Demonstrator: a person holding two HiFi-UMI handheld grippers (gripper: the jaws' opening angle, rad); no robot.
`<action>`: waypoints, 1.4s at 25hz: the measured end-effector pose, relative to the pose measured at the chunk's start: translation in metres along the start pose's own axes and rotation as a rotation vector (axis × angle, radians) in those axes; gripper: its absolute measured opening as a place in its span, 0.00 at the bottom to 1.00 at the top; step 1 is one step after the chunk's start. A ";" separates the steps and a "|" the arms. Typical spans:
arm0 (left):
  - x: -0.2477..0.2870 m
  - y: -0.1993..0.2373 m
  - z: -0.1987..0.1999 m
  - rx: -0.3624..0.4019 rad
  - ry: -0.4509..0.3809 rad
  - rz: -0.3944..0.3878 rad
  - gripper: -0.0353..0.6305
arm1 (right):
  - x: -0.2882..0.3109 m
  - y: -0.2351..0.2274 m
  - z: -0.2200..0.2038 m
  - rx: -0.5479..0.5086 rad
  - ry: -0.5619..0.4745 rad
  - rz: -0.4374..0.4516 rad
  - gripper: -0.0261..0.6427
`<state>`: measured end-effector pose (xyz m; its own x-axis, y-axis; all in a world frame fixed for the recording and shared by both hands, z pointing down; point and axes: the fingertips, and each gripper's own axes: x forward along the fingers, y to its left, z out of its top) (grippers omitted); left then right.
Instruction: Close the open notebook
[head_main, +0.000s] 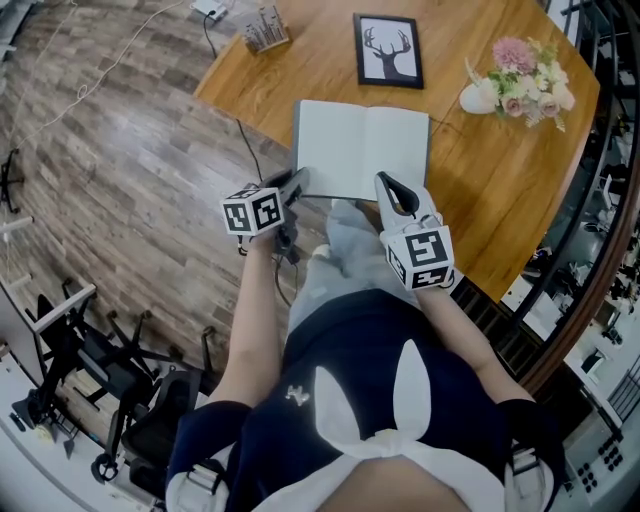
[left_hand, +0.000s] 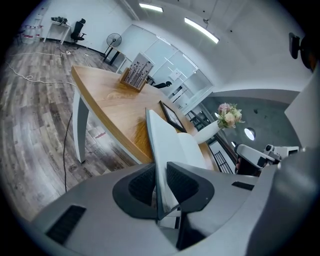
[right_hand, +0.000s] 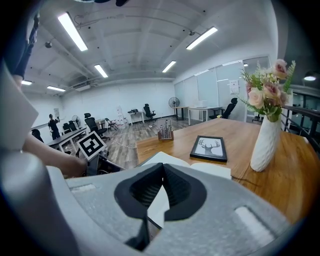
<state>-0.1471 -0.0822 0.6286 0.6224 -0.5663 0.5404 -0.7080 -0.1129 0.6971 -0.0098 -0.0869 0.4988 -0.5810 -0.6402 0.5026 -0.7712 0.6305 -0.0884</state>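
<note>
Head view, and we see the notebook lying open on the wooden table, straight ahead of both tools. The left gripper sits at its near left corner, and the left gripper view shows us the jaws clamped on the left leaf, pads pressing either side. The right gripper is pinched on the right page's near edge. Beyond the tips stand a deer picture and a flower vase.
</note>
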 end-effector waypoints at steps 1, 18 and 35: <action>0.000 -0.001 0.000 0.005 0.002 0.005 0.17 | -0.001 0.000 -0.001 0.000 0.000 -0.002 0.04; -0.010 -0.022 0.009 0.051 -0.001 0.003 0.16 | -0.013 0.009 0.005 0.002 -0.023 -0.039 0.04; -0.020 -0.037 0.016 0.072 -0.031 0.029 0.15 | -0.018 0.008 0.009 0.012 -0.046 -0.057 0.04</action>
<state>-0.1387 -0.0800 0.5850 0.5911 -0.5952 0.5444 -0.7485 -0.1533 0.6452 -0.0074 -0.0744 0.4811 -0.5474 -0.6943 0.4672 -0.8060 0.5876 -0.0712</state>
